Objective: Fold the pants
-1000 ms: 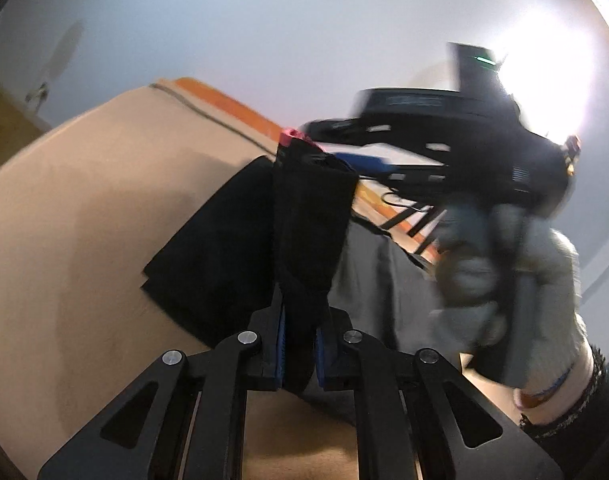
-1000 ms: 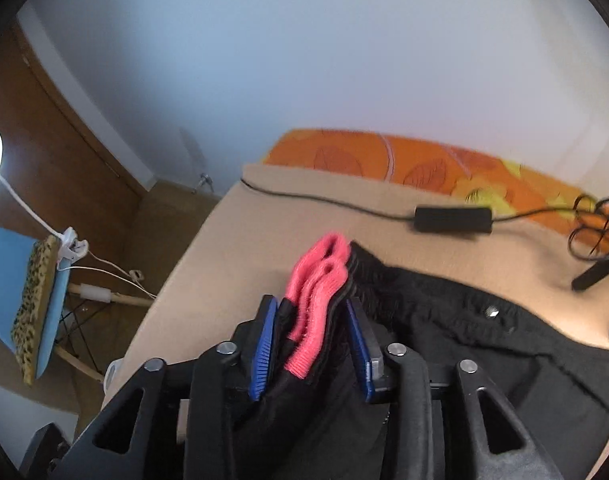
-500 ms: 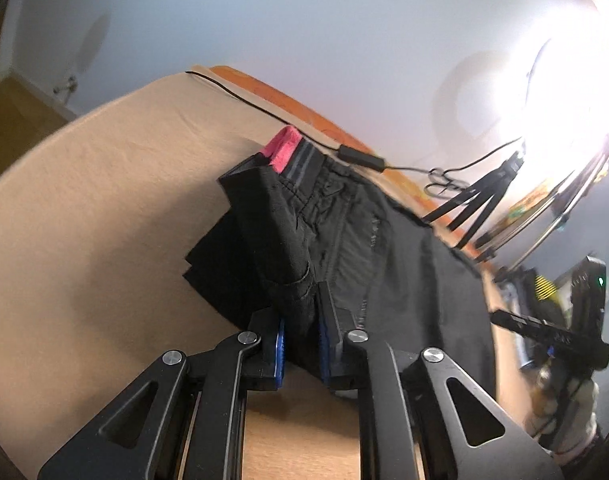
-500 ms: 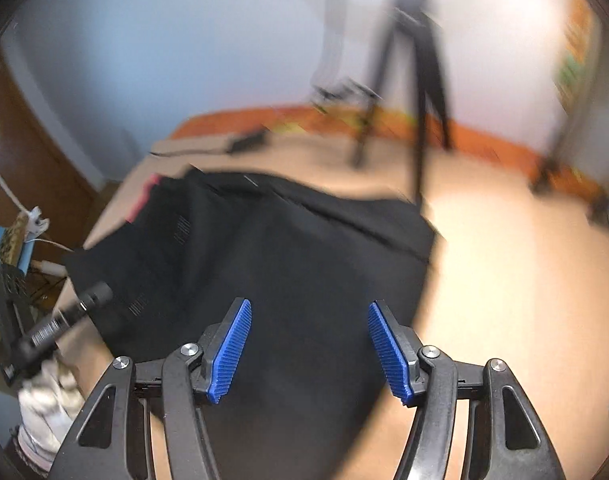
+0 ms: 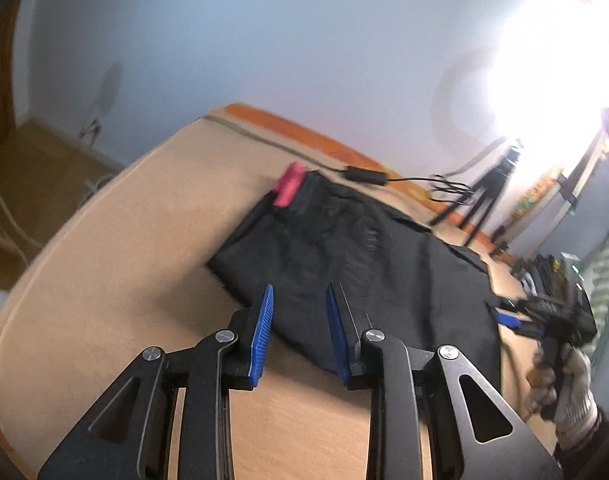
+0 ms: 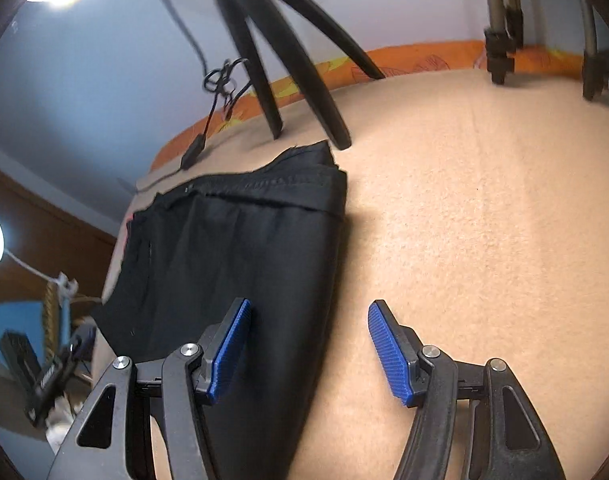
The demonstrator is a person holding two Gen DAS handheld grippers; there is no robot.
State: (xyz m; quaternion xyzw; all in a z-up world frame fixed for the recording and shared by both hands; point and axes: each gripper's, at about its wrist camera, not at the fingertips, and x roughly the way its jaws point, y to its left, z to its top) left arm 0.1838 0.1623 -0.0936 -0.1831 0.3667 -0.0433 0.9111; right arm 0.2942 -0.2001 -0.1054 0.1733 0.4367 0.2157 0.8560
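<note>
The black pants [image 5: 356,264] lie folded flat on the beige blanket [image 5: 116,264], with a pink inner waistband [image 5: 289,189] showing at the far left corner. My left gripper [image 5: 298,308] is open and empty, just above the near edge of the pants. The right gripper shows in the left wrist view [image 5: 520,320] at the far right, held by a gloved hand. In the right wrist view the pants [image 6: 232,264] lie to the left, and my right gripper [image 6: 308,340] is open and empty over their right edge.
A tripod [image 6: 288,60] stands on the blanket beyond the pants. A black cable with a power brick [image 5: 364,176] lies along the far edge by the orange sheet [image 6: 416,60]. A bright ring light [image 5: 552,64] glares at the right. Wooden floor [image 5: 32,176] lies to the left.
My left gripper has let go of the pants and opened, and the pants have settled flat. My right gripper moved to the pants' right edge, still open.
</note>
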